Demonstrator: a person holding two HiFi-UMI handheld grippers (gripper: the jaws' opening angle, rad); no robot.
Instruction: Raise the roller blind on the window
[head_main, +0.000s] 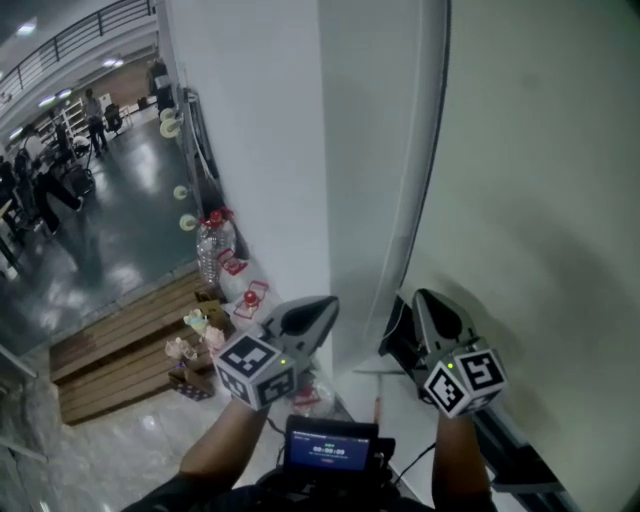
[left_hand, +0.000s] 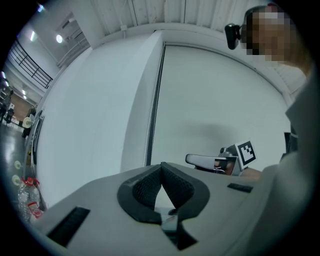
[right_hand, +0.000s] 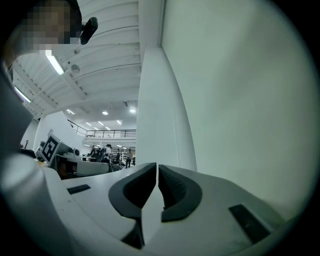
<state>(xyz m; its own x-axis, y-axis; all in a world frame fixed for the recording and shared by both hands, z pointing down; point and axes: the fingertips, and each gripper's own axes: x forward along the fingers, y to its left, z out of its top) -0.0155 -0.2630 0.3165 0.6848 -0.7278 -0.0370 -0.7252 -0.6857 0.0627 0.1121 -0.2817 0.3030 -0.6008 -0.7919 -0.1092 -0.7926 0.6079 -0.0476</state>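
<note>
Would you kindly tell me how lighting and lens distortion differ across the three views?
Head view: dim, greenish, with glare on the glossy floor. Left gripper view: fisheye bows the blind along its top edge, corners black. Right gripper view: the strip light flares.

A large open workplace hall: black-railed mezzanine gallery (head_main: 90, 30) far left, long ceiling strip lights (right_hand: 55, 64), glossy grey floor (head_main: 130, 230), people (head_main: 95, 112) standing far off.
</note>
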